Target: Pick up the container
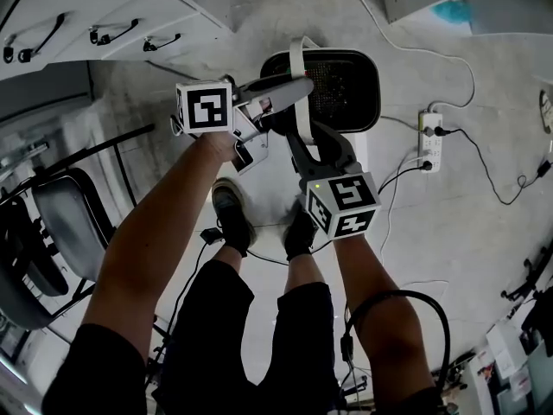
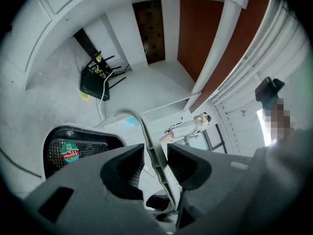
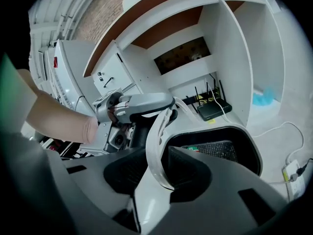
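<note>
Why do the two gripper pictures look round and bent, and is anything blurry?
Left gripper view: the wide-angle lens bows the white pillar, and corners go black. Right gripper view: same bending; the white curved handle looks soft, being close. Head view: even light, black mesh container sharp, little distortion.

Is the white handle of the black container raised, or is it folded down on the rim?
Raised. The white handle arches up, clear of the rim of the black container, in all three views.

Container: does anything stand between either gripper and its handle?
Nothing visible does. The container's white handle already sits between both grippers' fingers. The left gripper is opening around it and the right gripper is closing on it.
</note>
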Demonstrator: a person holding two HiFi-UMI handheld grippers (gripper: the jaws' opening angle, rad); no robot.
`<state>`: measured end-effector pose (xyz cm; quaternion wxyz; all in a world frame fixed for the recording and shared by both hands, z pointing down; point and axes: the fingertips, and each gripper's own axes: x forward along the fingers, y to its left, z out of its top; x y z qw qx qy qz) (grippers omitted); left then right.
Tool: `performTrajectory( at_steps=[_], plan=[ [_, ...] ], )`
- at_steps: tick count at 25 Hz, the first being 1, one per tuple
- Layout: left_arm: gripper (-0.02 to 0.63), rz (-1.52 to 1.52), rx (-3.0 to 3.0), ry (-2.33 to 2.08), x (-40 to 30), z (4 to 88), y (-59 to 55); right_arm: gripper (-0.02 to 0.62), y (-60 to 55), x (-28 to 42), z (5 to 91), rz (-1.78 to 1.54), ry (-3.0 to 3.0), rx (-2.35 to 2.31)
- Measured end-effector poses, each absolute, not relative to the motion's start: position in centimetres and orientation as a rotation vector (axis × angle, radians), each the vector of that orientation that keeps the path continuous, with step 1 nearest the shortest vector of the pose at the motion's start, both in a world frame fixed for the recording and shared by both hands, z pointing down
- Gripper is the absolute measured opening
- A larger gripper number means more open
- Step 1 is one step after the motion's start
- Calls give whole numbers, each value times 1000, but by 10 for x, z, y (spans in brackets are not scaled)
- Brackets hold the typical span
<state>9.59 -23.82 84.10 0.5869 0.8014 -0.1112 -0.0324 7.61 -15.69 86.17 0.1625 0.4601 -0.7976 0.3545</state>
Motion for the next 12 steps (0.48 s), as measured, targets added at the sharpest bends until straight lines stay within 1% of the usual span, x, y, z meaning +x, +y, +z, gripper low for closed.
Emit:
performTrajectory(
  at_steps=[3,4,5,6,7,10,12],
  plan=[
    [198,-29,1881,-257,102,843,-241,109,-157,78,859,1010,-2304,1275],
    [196,-27,1864,-238,105,843,-240,104,-157,79,858,1012,-2315,1263],
    [194,-30,1844,-213,108,842,-240,101,-158,80,857,1011,-2326,1253],
    [175,-38,1823,-187,111,841,-240,98,-158,81,856,1012,-2334,1248],
    [133,-50,1796,-169,115,838,-239,94,-158,83,856,1015,-2340,1248],
    [120,-90,1727,-149,122,832,-236,91,-155,87,854,1034,-2349,1234],
    [114,-100,1715,-148,123,828,-233,77,-150,84,849,1044,-2380,1194]
  ],
)
